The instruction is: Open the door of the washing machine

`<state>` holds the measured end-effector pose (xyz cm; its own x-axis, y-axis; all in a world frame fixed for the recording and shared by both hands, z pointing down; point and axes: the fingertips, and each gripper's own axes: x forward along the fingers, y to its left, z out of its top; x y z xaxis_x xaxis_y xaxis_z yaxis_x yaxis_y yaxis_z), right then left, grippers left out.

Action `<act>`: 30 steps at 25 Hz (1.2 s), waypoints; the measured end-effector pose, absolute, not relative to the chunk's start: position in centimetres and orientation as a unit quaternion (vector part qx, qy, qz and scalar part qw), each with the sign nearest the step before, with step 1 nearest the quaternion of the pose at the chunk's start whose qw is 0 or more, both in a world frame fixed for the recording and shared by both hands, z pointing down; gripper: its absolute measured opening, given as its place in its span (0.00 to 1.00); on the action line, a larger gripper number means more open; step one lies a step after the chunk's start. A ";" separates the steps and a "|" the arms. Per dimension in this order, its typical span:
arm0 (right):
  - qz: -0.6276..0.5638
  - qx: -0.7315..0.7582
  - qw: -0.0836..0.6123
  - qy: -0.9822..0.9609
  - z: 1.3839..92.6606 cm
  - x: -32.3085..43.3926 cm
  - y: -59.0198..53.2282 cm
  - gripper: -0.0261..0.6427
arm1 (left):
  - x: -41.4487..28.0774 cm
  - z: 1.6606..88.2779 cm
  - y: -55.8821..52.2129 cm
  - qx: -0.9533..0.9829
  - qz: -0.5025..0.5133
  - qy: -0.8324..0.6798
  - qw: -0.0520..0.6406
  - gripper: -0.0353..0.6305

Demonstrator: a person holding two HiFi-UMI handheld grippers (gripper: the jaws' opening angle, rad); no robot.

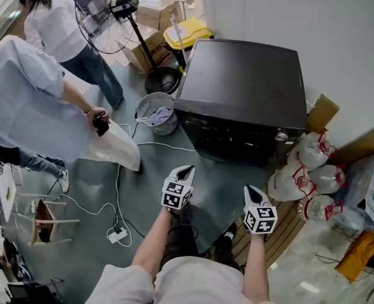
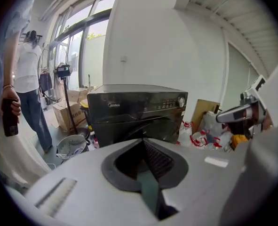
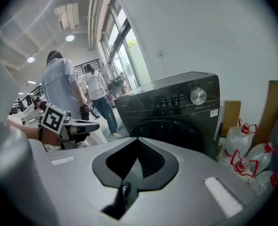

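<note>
You are holding the left gripper [image 1: 185, 170] and the right gripper [image 1: 250, 190] side by side, both pointing forward and down toward the washing machine [image 1: 243, 84].

Left fingers are pressing together with nothing between them. Right fingers are doing the same and are empty.

The black machine is standing ahead of both sets of fingertips, well apart from them and untouched. Its round door [image 3: 169, 129] is sitting shut in the front panel, beyond the right fingertips and slightly to their right. The dial [image 3: 198, 96] is showing above it.

A mesh basket [image 1: 156, 113] is standing ahead and left of the left fingers, just beside the machine. Water jugs [image 1: 313, 179] are lying right of the right fingers.
</note>
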<state>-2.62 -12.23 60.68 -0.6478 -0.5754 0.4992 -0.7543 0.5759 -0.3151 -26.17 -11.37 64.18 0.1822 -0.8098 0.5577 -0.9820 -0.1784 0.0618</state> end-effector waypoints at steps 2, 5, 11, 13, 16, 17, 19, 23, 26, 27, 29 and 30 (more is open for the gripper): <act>0.258 0.393 0.179 -0.864 61.3 -3.1 -13.0 0.03 | -27.1 65.8 -13.1 0.748 0.216 -0.591 0.210 0.14; 0.260 0.403 0.183 -0.858 61.9 -5.3 -14.6 0.03 | -29.3 68.2 -16.1 0.761 0.233 -0.566 0.213 0.18; 0.263 0.417 0.198 -0.847 63.4 -9.3 -16.2 0.03 | -31.8 73.9 -20.9 0.787 0.277 -0.506 0.218 0.26; 0.265 0.424 0.202 -0.842 64.0 -10.0 -16.8 0.03 | -32.0 76.0 -22.2 0.793 0.294 -0.487 0.218 0.27; 0.271 0.432 0.207 -0.835 65.2 -11.1 -17.6 0.03 | -31.8 78.0 -23.8 0.804 0.318 -0.451 0.222 0.29; 0.273 0.436 0.209 -0.832 65.6 -11.3 -17.8 0.03 | -31.6 78.6 -24.3 0.808 0.324 -0.438 0.222 0.31; 0.277 0.443 0.212 -0.826 66.5 -11.7 -18.3 0.03 | -31.2 79.7 -25.2 0.815 0.339 -0.414 0.220 0.33; 0.280 0.451 0.217 -0.819 68.1 -12.3 -19.2 0.03 | -30.8 82.0 -26.7 0.826 0.364 -0.380 0.201 0.38; 0.277 0.450 0.224 -0.819 69.1 -12.8 -20.2 0.03 | -30.2 83.1 -27.6 0.836 0.375 -0.354 0.186 0.39; 0.274 0.448 0.226 -0.820 69.4 -13.0 -20.7 0.03 | -30.0 83.4 -27.8 0.838 0.380 -0.347 0.182 0.40; 0.266 0.445 0.235 -0.822 70.1 -13.3 -21.8 0.03 | -29.4 83.9 -28.1 0.842 0.384 -0.334 0.177 0.40; 0.256 0.442 0.245 -0.824 70.5 -13.6 -22.3 0.03 | -29.2 84.1 -28.1 0.845 0.384 -0.328 0.174 0.40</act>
